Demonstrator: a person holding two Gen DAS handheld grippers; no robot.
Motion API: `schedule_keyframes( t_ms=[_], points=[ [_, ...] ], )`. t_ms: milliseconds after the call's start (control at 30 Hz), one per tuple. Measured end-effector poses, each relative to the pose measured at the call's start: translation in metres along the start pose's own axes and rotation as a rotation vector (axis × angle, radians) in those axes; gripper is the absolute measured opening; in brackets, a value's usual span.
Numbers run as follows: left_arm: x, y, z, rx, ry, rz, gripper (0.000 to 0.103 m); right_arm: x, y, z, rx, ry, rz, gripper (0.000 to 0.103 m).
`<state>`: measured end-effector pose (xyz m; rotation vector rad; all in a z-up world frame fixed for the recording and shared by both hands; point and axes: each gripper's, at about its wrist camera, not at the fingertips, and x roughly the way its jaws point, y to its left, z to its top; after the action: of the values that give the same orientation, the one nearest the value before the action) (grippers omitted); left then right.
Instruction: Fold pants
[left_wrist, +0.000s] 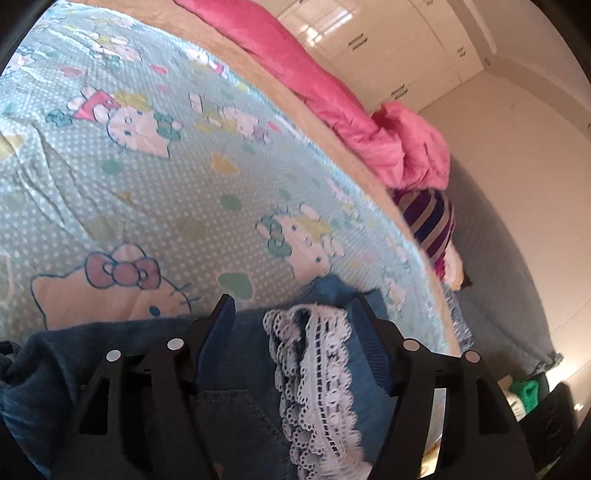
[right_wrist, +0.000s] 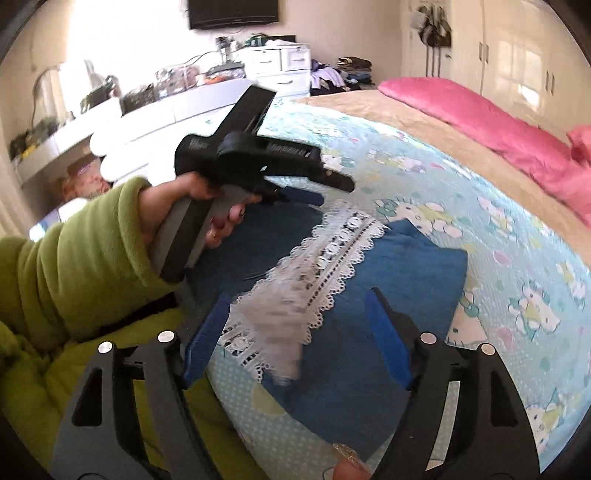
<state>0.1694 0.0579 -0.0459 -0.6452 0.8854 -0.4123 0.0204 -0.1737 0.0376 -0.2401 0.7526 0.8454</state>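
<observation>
The left gripper (left_wrist: 293, 302) has its fingers (left_wrist: 218, 325) spread wide apart, with nothing pinched between them; blue denim and a band of white lace (left_wrist: 317, 369) lie in the gap below. The right gripper (right_wrist: 297, 306) also has its fingers (right_wrist: 388, 339) spread wide and holds nothing; the lace (right_wrist: 332, 251) runs diagonally between them, blurred at its near end.

The pants (right_wrist: 369, 332) are blue denim with a white lace stripe down the side, and they lie bunched on the bed (right_wrist: 480, 258), near its front edge. In the left wrist view the pants (left_wrist: 229, 406) fill the lower part of the picture, with a stitched seam showing just below the fingers.

In the right wrist view the left hand (right_wrist: 199, 214), in a green fleece sleeve (right_wrist: 81, 258), grips the handle of the left gripper (right_wrist: 314, 192), which hangs above the far part of the pants.

The bed is covered by a light blue dotted sheet (left_wrist: 166, 166) printed with cartoon cats. A pink quilt (left_wrist: 332, 92) lies along the far side, with a striped purple cushion (left_wrist: 432, 225) beside its end. White wardrobe doors (left_wrist: 388, 40) stand behind, and a white desk (right_wrist: 147, 114) with clutter lines the far wall in the right wrist view.
</observation>
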Motion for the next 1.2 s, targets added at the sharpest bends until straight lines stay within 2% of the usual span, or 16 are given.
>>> schedule_keyframes(
  t_ms=[67, 333, 433, 467, 533, 633, 700, 767, 867, 1000, 1067, 1167, 1200],
  points=[
    [0.007, -0.002, -0.002, 0.014, 0.021, 0.016, 0.073, -0.001, -0.008, 0.0, 0.018, 0.003, -0.005, 0.069],
    [0.028, -0.006, -0.002, 0.047, 0.056, 0.088, 0.073, 0.027, -0.062, 0.004, 0.13, 0.042, -0.164, 0.069],
    [0.034, -0.009, -0.001, 0.053, 0.054, 0.1, 0.069, 0.047, -0.088, 0.01, 0.192, 0.072, -0.206, 0.069],
    [0.035, -0.01, -0.001, 0.057, 0.053, 0.098, 0.063, 0.051, -0.096, 0.011, 0.217, 0.078, -0.218, 0.069],
    [0.042, -0.012, -0.002, 0.057, 0.069, 0.068, 0.027, 0.063, -0.116, 0.015, 0.286, 0.087, -0.223, 0.069],
    [0.045, -0.021, -0.006, 0.113, 0.064, 0.103, 0.02, 0.077, -0.135, 0.015, 0.351, 0.109, -0.237, 0.069],
    [0.039, -0.031, -0.004, 0.144, 0.033, 0.093, 0.018, 0.081, -0.139, 0.015, 0.353, 0.107, -0.265, 0.069],
    [0.03, -0.041, 0.001, 0.184, -0.01, 0.06, 0.017, 0.081, -0.136, 0.017, 0.325, 0.083, -0.277, 0.069],
    [0.032, -0.046, 0.004, 0.237, -0.022, 0.123, 0.017, 0.081, -0.123, 0.022, 0.249, 0.053, -0.289, 0.069],
    [0.042, -0.034, 0.003, 0.222, 0.004, 0.185, 0.02, 0.087, -0.099, 0.026, 0.106, 0.047, -0.254, 0.069],
    [0.042, -0.034, 0.003, 0.232, 0.0, 0.202, 0.023, 0.092, -0.093, 0.026, 0.074, 0.065, -0.245, 0.068],
    [0.04, -0.031, 0.003, 0.242, -0.008, 0.225, 0.031, 0.107, -0.101, 0.019, 0.087, 0.145, -0.25, 0.067],
    [0.04, -0.029, 0.002, 0.238, -0.008, 0.227, 0.037, 0.111, -0.105, 0.015, 0.101, 0.172, -0.254, 0.066]
  ],
)
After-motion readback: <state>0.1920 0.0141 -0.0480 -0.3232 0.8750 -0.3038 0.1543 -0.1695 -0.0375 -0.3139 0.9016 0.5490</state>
